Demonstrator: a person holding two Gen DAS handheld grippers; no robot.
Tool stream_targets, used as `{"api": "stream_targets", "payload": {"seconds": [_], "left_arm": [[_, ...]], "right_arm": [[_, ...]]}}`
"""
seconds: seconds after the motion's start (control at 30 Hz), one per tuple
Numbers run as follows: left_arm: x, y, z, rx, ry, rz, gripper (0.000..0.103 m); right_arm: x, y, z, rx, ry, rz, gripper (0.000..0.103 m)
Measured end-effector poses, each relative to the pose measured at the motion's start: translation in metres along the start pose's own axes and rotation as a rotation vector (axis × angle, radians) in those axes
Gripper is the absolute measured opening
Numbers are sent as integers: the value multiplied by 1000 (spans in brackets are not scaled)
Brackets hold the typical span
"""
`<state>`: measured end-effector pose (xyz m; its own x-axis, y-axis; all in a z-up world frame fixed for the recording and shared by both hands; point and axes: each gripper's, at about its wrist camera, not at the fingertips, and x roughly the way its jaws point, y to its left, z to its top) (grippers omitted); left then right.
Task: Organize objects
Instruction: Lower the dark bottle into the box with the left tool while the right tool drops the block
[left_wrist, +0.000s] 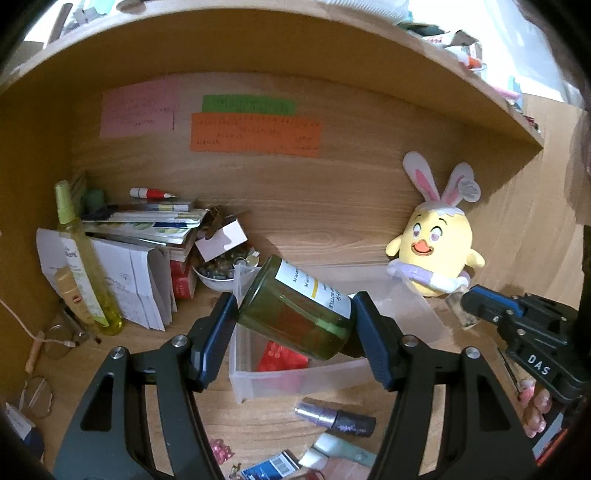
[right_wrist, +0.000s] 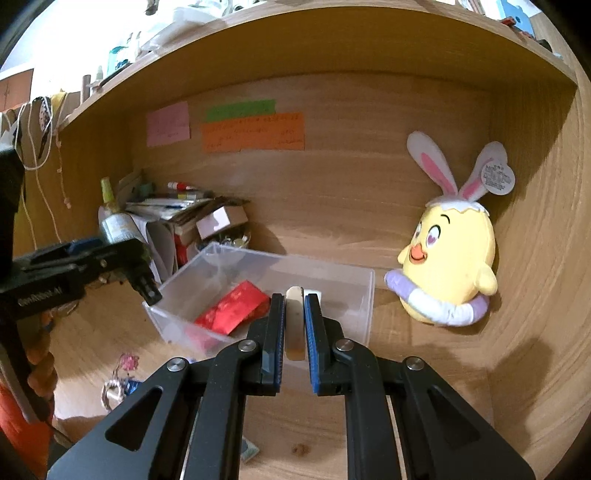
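Green glass jar (left_wrist: 295, 314) w/ a white label sits tilted btwn the pads of the left gripper (left_wrist: 295, 325), clamped on both sides and held in the air over the clear plastic bin (left_wrist: 295, 380); in the left wrist view its base points down toward the bin's front wall. Right gripper (right_wrist: 294, 321) is squeezed tight on a slim beige stick-like item (right_wrist: 294, 321), upright btwn the blue pads, also above the bin (right_wrist: 354, 295); exact type of item can't be told. Inside the bin lies a red packet (right_wrist: 232, 306) near its left side. Bin rests on the wooden desk (right_wrist: 424, 369), inside a wood-walled alcove. Just right of the bin, a yellow chick plush (right_wrist: 448, 266) w/ bunny ears leans at the back wall. Left of the bin: a stack of papers & booklets (left_wrist: 140, 236), a small white bowl of bits (left_wrist: 218, 273), a tall yellow-green spray bottle (left_wrist: 88, 266). On the back wall, pink (left_wrist: 138, 109), green (left_wrist: 249, 104) & orange (left_wrist: 255, 134) notes. In front of the bin on the desk, a purple glitter tube (left_wrist: 336, 417) lies on its side.
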<state>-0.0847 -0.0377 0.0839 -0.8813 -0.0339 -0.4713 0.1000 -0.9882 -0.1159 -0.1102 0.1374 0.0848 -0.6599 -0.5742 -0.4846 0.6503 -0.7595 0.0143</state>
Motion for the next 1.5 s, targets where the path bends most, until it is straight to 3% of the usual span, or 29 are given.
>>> {"api": "stream_targets", "payload": {"seconds": [0.4,0.9,1.2,1.5], "left_arm": [[57,4,-4,-7,120,13,64],[104,-3,-22,10,239,-13,64],[117,-12,-33,34,292,-16,64],[116,-17,-34,53,297,-7,64]], "right_arm": [[40,-4,9,17,57,2,10],[99,-11,-12,22,194,-55,10],[110,-4,-18,-1,226,-69,10],[112,1,-20,-15,232,-70,10]]}}
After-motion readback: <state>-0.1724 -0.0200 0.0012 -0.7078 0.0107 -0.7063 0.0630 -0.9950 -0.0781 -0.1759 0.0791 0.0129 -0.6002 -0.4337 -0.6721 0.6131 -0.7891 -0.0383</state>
